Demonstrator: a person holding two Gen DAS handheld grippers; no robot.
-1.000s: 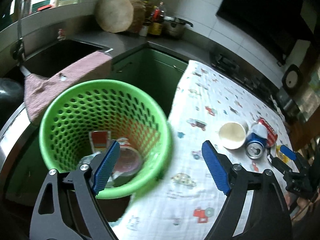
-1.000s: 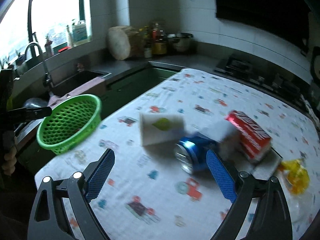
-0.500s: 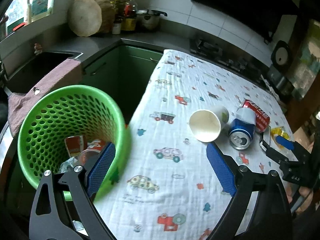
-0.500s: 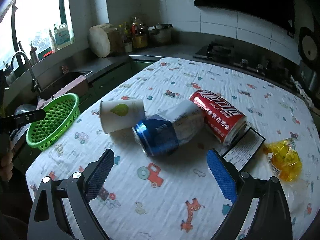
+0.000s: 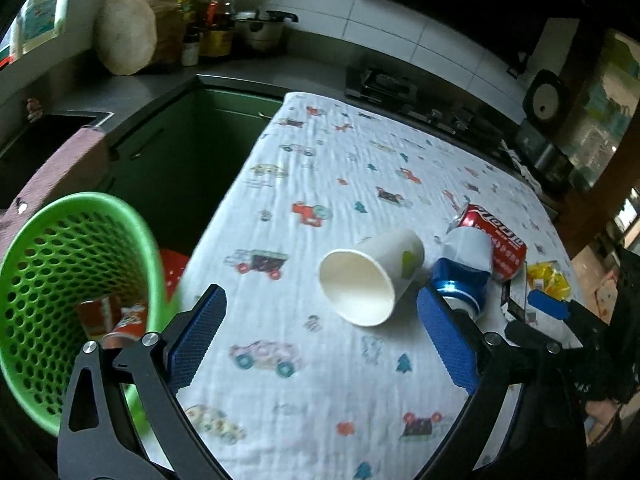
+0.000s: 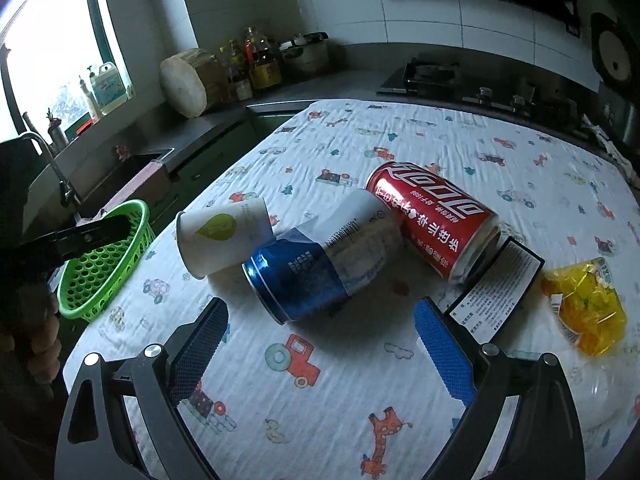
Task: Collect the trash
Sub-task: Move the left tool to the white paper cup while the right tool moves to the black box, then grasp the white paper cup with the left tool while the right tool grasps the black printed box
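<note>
Left tool (image 5: 320, 328) spread wide, jaws just opening further, nothing between; right tool (image 6: 320, 336) spread too, empty. Trash sits mid-worktop (image 6: 460, 152): one paper cup (image 6: 224, 240) on its side, blue can (image 6: 316, 268) touching it, red can (image 6: 432, 220) behind, one black card (image 6: 496, 288), one yellow wrapper (image 6: 584, 304). Green basket (image 5: 80, 280) at worktop's edge, left of cup. Bare cloth around cup.
</note>
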